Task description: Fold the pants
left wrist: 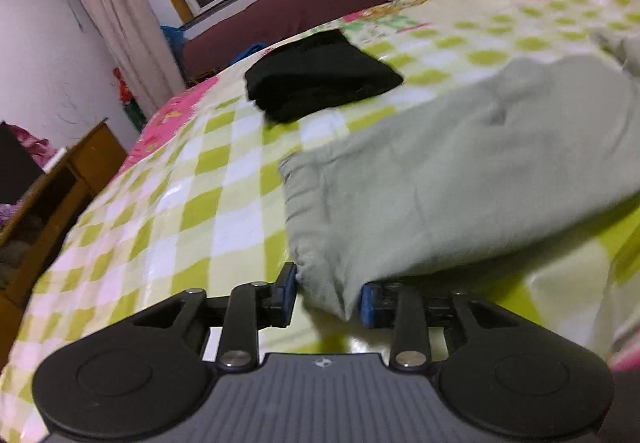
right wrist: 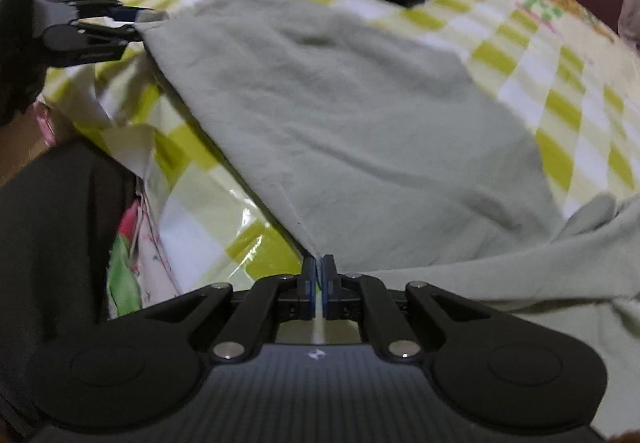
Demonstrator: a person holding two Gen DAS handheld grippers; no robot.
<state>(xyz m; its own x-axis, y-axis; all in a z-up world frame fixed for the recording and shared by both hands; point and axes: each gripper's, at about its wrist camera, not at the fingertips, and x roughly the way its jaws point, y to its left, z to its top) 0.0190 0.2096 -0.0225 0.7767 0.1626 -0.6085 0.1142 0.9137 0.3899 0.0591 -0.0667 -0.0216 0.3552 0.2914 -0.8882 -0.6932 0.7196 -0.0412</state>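
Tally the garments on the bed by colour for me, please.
Pale green cotton pants, spread out and held by both hand-held grippers: 1
Black folded fabric garment, lying apart on the green-checked bed cover: 1
Total: 2

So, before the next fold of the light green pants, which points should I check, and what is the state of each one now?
1. Right gripper shut on the light green pants: ok, a thin edge is pinched.
2. Left gripper closed on the pants: not ok, jaws open around the corner.
3. Edge between both grippers taut: ok.
4. Rest of the pants flat: not ok, fabric bunches at the far right.
5. Folded black garment apart from the pants: ok.
6. Checked bed cover flat: cannot tell.
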